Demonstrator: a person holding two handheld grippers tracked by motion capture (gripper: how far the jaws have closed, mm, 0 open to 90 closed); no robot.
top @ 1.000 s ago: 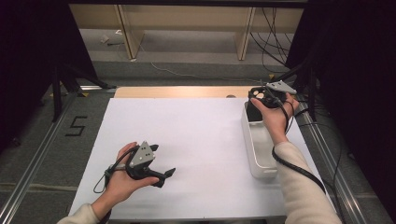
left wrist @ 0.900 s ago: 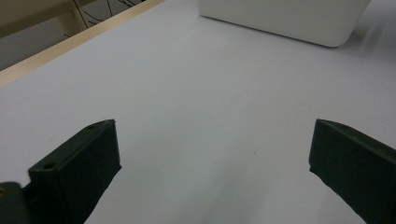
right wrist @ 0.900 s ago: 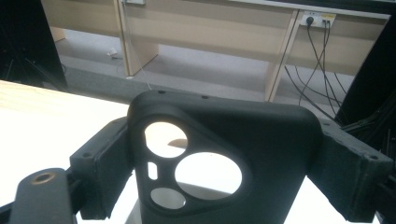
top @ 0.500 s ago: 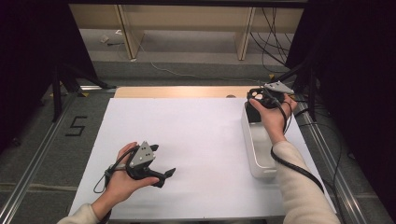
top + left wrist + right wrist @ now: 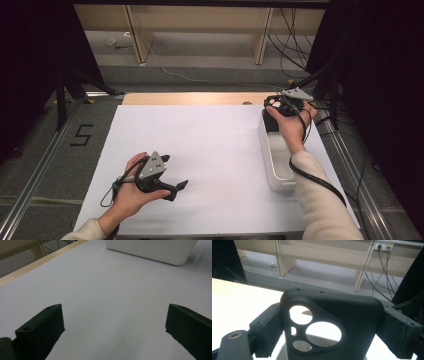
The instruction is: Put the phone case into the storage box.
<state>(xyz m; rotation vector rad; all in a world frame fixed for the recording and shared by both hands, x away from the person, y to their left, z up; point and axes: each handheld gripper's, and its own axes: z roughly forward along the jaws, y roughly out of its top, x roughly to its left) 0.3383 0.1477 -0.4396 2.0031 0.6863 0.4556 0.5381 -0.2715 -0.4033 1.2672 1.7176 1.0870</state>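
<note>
right tool [image 5: 332, 325] is clamped on a black phone case [image 5: 329, 322] over the white bin [image 5: 277, 160], left tool [image 5: 170, 187] sits wide open above the counter [image 5: 210, 145]

Black phone case [image 5: 332, 322] with round camera cutouts, upright, held above white bin's [image 5: 276, 162] far end

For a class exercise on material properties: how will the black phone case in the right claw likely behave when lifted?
The black phone case probably weighs little, being a thin shell with camera cut-outs. It likely flexes somewhat; the right claw presses both its edges. Its matte surface suggests little slipping.
</note>
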